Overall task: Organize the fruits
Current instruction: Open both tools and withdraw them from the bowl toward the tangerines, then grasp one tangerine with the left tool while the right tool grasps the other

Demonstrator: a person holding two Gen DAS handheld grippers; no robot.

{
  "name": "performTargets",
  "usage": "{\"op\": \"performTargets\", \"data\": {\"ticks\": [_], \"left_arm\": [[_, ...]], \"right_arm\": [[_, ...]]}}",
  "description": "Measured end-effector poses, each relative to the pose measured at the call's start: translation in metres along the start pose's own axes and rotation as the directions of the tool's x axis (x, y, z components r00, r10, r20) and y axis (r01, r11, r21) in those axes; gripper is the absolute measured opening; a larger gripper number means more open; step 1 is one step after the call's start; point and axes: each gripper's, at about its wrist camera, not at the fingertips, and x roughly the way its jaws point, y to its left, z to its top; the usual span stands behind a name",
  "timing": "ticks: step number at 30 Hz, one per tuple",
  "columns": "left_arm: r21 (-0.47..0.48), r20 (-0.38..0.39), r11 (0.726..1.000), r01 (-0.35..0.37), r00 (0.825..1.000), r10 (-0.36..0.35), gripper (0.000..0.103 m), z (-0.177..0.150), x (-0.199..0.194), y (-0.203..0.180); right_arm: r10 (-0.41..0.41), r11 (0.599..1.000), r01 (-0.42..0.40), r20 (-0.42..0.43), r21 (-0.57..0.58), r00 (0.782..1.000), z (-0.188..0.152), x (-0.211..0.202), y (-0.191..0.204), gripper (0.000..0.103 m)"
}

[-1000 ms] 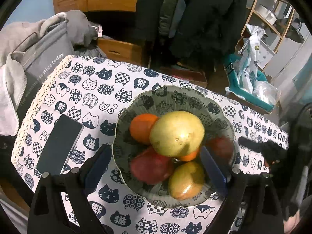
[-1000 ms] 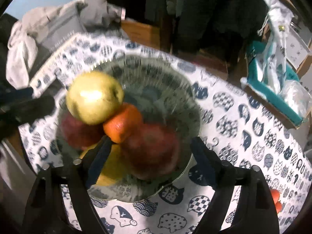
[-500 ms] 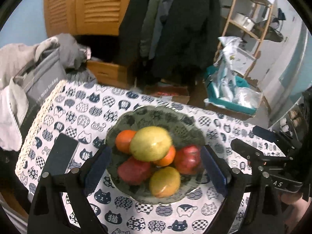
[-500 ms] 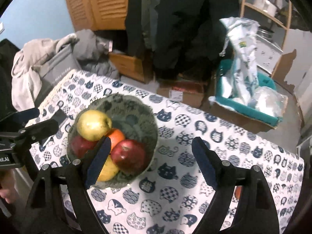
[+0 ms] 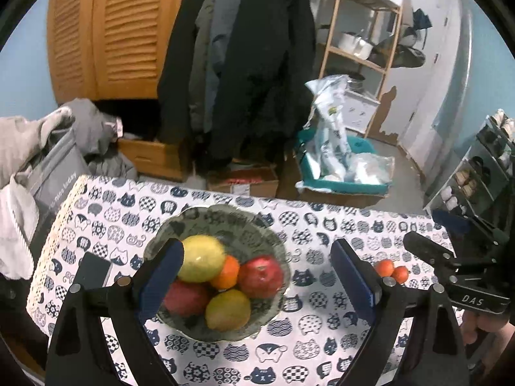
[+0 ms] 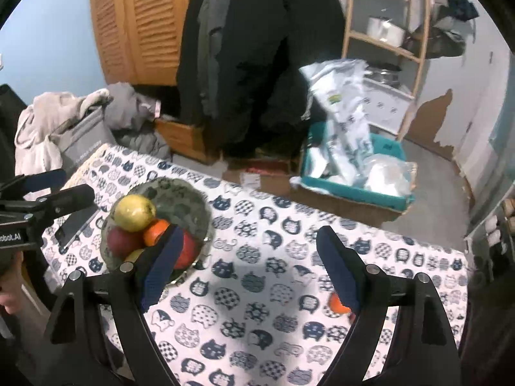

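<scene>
Both your tongs, left and right, are spread and empty. The pear tops the bowl; nudging it could topple the pile.

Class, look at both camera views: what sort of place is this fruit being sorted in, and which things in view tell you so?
Most likely a lived-in home, perhaps an entryway or spare room. Dark coats hang beside a louvred wooden wardrobe, an open wooden shelf rack holds pots, and the fruit bowl sits on a cat-print tablecloth.
</scene>
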Motion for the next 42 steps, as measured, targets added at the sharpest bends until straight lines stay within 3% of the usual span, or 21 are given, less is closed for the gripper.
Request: {"op": "performTargets", "data": {"ticks": [15, 22, 33, 42], "left_arm": [[0.081, 0.050, 0.997, 0.022, 0.998, -0.026, 0.094, 0.001, -0.016, -0.047], [0.130, 0.031, 0.990, 0.050, 0.998, -0.055, 0.094, -0.001, -0.006, -0.072], [0.198, -0.008, 0.976, 0.086, 0.996, -0.086, 0.094, -0.004, 0.023, -0.117], [0.245, -0.088, 0.963, 0.111, 0.992, -0.092, 0.094, -0.016, 0.062, -0.153]], "right_arm": [[-0.083, 0.994, 0.079, 0.054, 0.071, 0.995, -0.018, -0.048, -0.061, 0.085], [-0.118, 0.988, 0.112, 0.053, 0.110, 0.992, -0.028, -0.056, -0.089, 0.085], [-0.171, 0.967, 0.170, -0.009, 0.188, 0.985, -0.054, -0.052, -0.137, 0.085], [-0.178, 0.955, 0.199, -0.109, 0.219, 0.978, -0.081, -0.024, -0.164, 0.085]]}}
